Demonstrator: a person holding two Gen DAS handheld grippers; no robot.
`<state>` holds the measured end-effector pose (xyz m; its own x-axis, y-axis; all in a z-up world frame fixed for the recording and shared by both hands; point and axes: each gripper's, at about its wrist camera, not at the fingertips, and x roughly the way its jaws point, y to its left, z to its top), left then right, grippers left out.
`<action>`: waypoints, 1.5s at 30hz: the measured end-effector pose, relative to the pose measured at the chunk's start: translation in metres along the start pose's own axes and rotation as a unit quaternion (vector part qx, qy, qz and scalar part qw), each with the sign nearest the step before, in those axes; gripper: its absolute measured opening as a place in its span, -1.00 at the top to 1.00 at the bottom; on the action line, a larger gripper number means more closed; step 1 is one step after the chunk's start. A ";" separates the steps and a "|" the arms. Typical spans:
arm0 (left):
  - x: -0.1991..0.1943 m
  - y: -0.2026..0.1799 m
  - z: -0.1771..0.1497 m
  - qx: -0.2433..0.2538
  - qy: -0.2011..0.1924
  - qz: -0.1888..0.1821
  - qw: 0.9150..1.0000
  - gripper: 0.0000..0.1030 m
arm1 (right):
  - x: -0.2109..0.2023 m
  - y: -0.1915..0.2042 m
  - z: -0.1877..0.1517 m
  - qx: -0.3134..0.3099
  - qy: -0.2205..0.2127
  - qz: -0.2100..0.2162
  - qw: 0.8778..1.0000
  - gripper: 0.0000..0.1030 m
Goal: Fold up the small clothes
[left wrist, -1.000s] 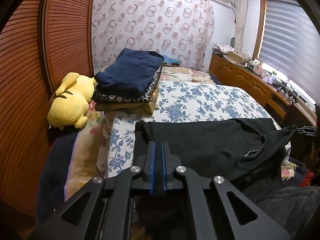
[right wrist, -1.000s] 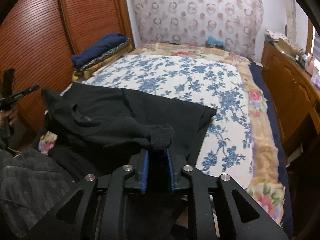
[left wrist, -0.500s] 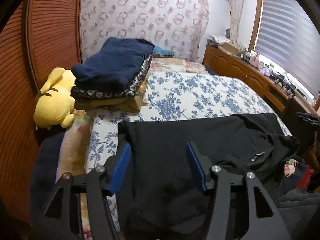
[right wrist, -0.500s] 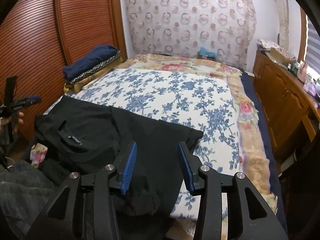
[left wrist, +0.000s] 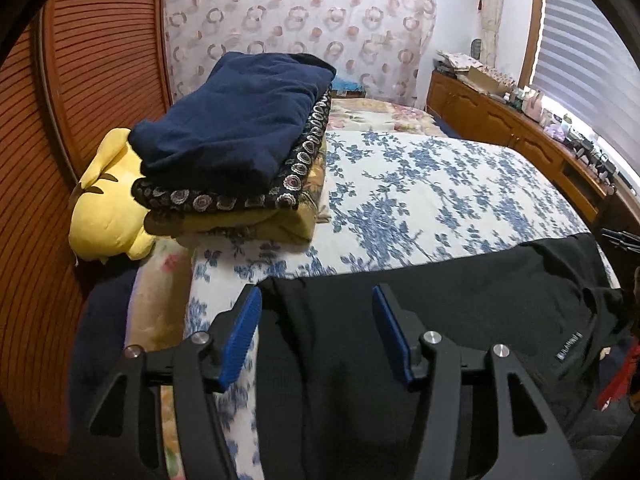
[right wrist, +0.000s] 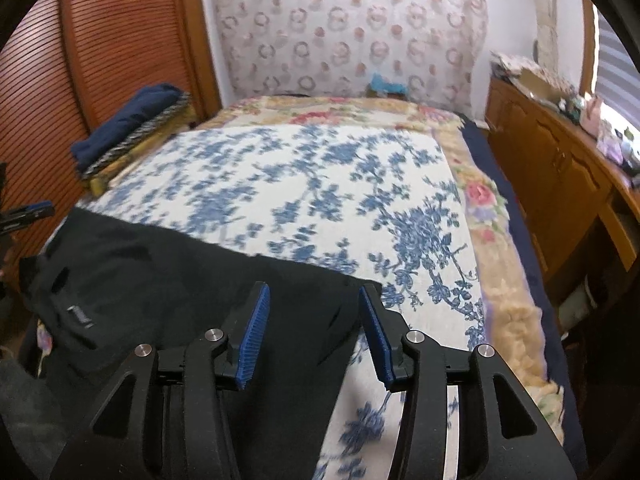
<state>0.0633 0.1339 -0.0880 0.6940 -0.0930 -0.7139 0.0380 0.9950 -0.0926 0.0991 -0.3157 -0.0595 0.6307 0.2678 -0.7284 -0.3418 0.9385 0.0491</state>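
Black top (left wrist: 460,292) lies spread across near end of bed (left wrist: 420,200) w/ blue-flower cover, left gripper (left wrist: 316,332) jaws apart over its corner, not pinching, right gripper (right wrist: 312,332) jaws opening above other corner, cloth under them unclamped.

Looked down and forward from just behind each tongs, close over the bed (left wrist: 420,200); shared the black garment (right wrist: 168,280) ahead.
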 end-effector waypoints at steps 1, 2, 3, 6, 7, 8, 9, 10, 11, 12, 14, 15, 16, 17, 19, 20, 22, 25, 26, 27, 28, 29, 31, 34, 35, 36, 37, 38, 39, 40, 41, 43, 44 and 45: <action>0.005 0.001 0.001 0.000 0.004 0.003 1.000 -0.11 | 0.007 -0.004 0.000 0.005 0.004 -0.005 1.000 0.09; 0.011 0.002 0.002 0.000 0.010 0.006 1.000 -0.11 | 0.013 -0.007 0.000 0.009 0.009 -0.009 1.000 0.09; 0.019 0.003 0.003 0.001 0.018 0.009 1.000 -0.11 | 0.019 -0.010 0.001 0.012 0.012 -0.012 1.000 0.09; 0.033 0.006 0.002 -0.002 0.032 0.014 0.999 -0.11 | 0.031 -0.017 0.000 0.023 0.021 -0.018 0.999 0.09; 0.036 0.007 0.000 -0.003 0.037 0.017 0.999 -0.11 | 0.036 -0.019 -0.001 0.030 0.026 -0.016 0.999 0.09; 0.039 0.008 -0.001 -0.004 0.041 0.019 0.999 -0.11 | 0.039 -0.020 -0.002 0.032 0.031 -0.016 0.999 0.06; 0.042 0.009 -0.002 -0.006 0.043 0.019 0.999 -0.11 | 0.042 -0.020 -0.002 0.033 0.035 -0.016 0.999 -0.02; 0.043 0.010 -0.004 -0.008 0.046 0.018 0.999 -0.11 | 0.044 -0.020 -0.003 0.033 0.039 -0.018 0.999 -0.03; 0.045 0.011 -0.005 -0.009 0.048 0.018 0.999 -0.11 | 0.046 -0.019 -0.004 0.033 0.040 -0.018 0.999 -0.04; 0.047 0.011 -0.007 -0.010 0.051 0.019 0.998 -0.11 | 0.045 -0.018 -0.004 0.032 0.036 -0.018 0.999 -0.04; 0.050 0.013 -0.009 -0.011 0.052 0.017 0.998 -0.12 | 0.045 -0.017 -0.004 0.033 0.034 -0.015 0.999 -0.04; 0.050 0.014 -0.009 -0.013 0.048 0.014 0.999 -0.12 | 0.045 -0.017 -0.004 0.034 0.033 -0.012 0.999 -0.04; 0.050 0.015 -0.010 -0.015 0.046 0.012 0.999 -0.12 | 0.045 -0.018 -0.003 0.035 0.032 -0.008 0.999 -0.04; 0.049 0.016 -0.010 -0.017 0.044 0.011 0.999 -0.12 | 0.046 -0.017 -0.003 0.034 0.031 -0.006 0.999 -0.04; 0.048 0.016 -0.012 -0.013 0.038 0.012 0.999 -0.14 | 0.048 -0.015 -0.003 0.029 0.028 -0.006 0.999 -0.05; 0.049 0.016 -0.013 -0.012 0.035 0.012 0.999 -0.14 | 0.048 -0.014 -0.003 0.027 0.026 -0.008 0.999 -0.05; 0.048 0.018 -0.014 -0.014 0.033 0.009 0.999 -0.15 | 0.048 -0.013 -0.003 0.026 0.023 -0.008 0.999 -0.05; 0.048 0.018 -0.013 -0.012 0.032 0.007 0.999 -0.16 | 0.049 -0.013 -0.003 0.027 0.019 -0.003 0.999 0.23; 0.048 0.018 -0.014 -0.013 0.031 0.007 0.999 -0.16 | 0.049 -0.014 -0.003 0.027 0.017 0.000 0.999 0.37; 0.048 0.018 -0.014 -0.012 0.031 0.007 0.999 -0.16 | 0.048 -0.014 -0.003 0.027 0.017 0.006 0.999 0.73; 0.048 0.018 -0.014 -0.012 0.030 0.006 0.999 -0.16 | 0.047 -0.015 -0.004 0.031 0.016 0.023 0.999 0.81; 0.048 0.018 -0.014 -0.013 0.029 0.005 0.999 -0.16 | 0.044 -0.016 -0.004 0.034 0.009 0.021 0.999 0.83; 0.049 0.019 -0.014 -0.013 0.028 0.005 1.000 -0.17 | 0.033 -0.021 -0.005 0.051 -0.022 -0.019 0.998 0.86; 0.049 0.019 -0.014 -0.012 0.028 0.006 1.000 -0.17 | 0.024 -0.031 -0.009 0.095 -0.034 -0.018 0.995 0.86; 0.049 0.019 -0.014 -0.013 0.028 0.005 1.000 -0.17 | 0.026 -0.031 -0.010 0.094 -0.029 -0.020 0.995 0.86; 0.048 0.019 -0.015 -0.013 0.028 0.004 1.000 -0.17 | 0.028 -0.029 -0.011 0.089 -0.025 -0.024 0.995 0.86; 0.048 0.019 -0.015 -0.013 0.027 0.004 1.000 -0.17 | 0.033 -0.028 -0.013 0.086 -0.019 -0.024 0.996 0.86; 0.049 0.019 -0.015 -0.014 0.027 0.005 1.000 -0.17 | 0.035 -0.030 -0.012 0.089 -0.014 -0.022 0.996 0.86; 0.049 0.019 -0.015 -0.014 0.028 0.004 1.000 -0.17 | 0.035 -0.031 -0.011 0.091 -0.015 -0.016 0.996 0.85; 0.049 0.019 -0.015 -0.013 0.028 0.004 1.000 -0.17 | 0.035 -0.031 -0.010 0.090 -0.014 -0.014 0.996 0.85; 0.049 0.019 -0.015 -0.013 0.028 0.005 1.000 -0.17 | 0.036 -0.031 -0.010 0.089 -0.011 -0.015 0.996 0.85; 0.049 0.019 -0.015 -0.013 0.028 0.005 1.000 -0.18 | 0.039 -0.030 -0.011 0.088 -0.005 -0.015 0.996 0.84; 0.049 0.019 -0.015 -0.013 0.028 0.004 1.000 -0.18 | 0.038 -0.029 -0.011 0.084 -0.006 -0.017 0.996 0.84; 0.049 0.019 -0.016 -0.014 0.028 0.004 1.000 -0.18 | 0.038 -0.029 -0.012 0.082 -0.006 -0.018 0.996 0.83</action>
<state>0.0865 0.1473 -0.1354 0.6535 -0.0873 -0.7519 0.0124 0.9944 -0.1047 0.1242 -0.3352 -0.0968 0.6495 0.2342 -0.7234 -0.2007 0.9705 0.1340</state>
